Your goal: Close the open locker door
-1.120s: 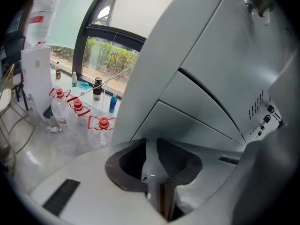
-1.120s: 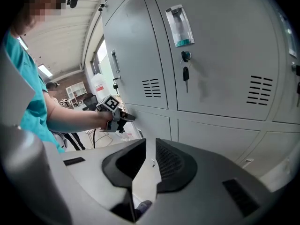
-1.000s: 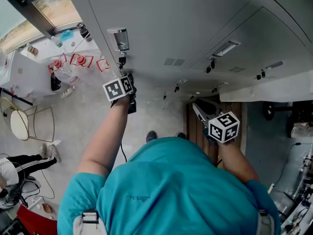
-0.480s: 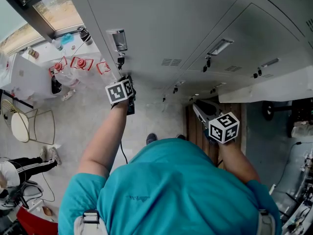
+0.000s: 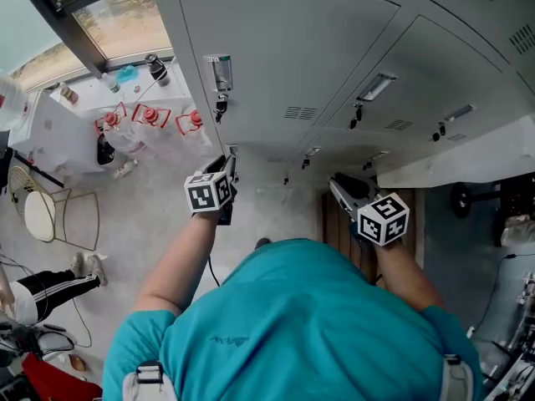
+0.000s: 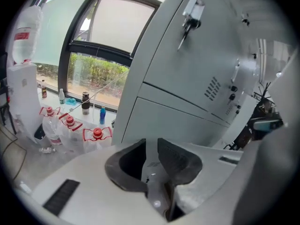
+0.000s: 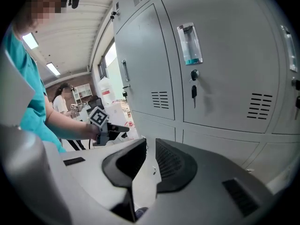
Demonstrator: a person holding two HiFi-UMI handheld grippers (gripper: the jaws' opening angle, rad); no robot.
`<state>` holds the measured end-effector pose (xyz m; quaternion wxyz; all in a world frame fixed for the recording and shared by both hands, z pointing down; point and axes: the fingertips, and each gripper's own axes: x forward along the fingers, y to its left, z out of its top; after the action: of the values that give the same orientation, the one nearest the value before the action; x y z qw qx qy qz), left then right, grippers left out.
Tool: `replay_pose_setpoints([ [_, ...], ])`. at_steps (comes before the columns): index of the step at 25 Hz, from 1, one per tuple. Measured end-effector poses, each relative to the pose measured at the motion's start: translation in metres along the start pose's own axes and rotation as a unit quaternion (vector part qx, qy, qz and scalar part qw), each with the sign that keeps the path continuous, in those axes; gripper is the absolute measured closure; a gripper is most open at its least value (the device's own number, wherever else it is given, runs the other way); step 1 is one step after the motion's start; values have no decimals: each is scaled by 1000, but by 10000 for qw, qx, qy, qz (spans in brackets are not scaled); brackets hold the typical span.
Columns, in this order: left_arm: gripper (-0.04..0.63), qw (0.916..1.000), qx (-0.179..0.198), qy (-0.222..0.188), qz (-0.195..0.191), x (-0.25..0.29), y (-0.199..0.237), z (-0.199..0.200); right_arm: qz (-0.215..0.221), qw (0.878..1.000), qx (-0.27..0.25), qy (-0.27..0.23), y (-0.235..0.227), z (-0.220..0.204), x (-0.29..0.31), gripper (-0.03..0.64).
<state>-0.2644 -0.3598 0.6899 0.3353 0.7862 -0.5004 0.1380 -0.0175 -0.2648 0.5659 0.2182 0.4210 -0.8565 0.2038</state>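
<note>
Locker door (image 5: 276,48) of pale grey sheet metal, the end one in the row beside the dark-framed window (image 5: 100,19), lies flush with the neighbouring doors as far as the head view and the right gripper view show. No gap can be made out along its edge. It carries a small clear label holder (image 5: 221,72) near its edge, a key (image 5: 220,104) hanging in the lock just under that, and a patch of vent slots (image 5: 299,112).

The left gripper (image 5: 231,159) is held out in front of this door, near it but clear of the metal. In the left gripper view the dark ribbed pads (image 6: 174,159) stand a narrow gap apart with nothing between them, and the door rises ahead and to the right.

The right gripper (image 5: 336,184) is lower and to the right, in front of the next lockers and touching none of them. Its pads (image 7: 172,163) are likewise slightly parted and empty.

Clear plastic water jugs with red caps (image 5: 150,117) stand on the floor below the window. The person's teal shirt (image 5: 292,324) fills the bottom of the head view.
</note>
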Motion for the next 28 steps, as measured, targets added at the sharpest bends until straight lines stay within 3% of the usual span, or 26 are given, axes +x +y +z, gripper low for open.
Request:
replay_pose_setpoints([
  [5, 509, 9964, 94, -608, -591, -64, -17, -8, 260, 9986, -14, -457, 12, 17, 4, 565],
  [10, 512, 9922, 401, -962, -684, -108, -26, -7, 418, 9966, -17, -713, 20, 29, 10, 583],
  [13, 589, 9899, 475, -1175, -630, -123, -24, -3, 510, 9959, -70, -740, 27, 31, 14, 584],
  [18, 594, 9886, 639, -1077, -835, -136, -26, -6, 593, 9955, -164, -727, 37, 32, 17, 584],
  [28, 592, 9874, 583, -1314, -667, -145, -21, 0, 617, 9952, -244, -714, 46, 34, 17, 589],
])
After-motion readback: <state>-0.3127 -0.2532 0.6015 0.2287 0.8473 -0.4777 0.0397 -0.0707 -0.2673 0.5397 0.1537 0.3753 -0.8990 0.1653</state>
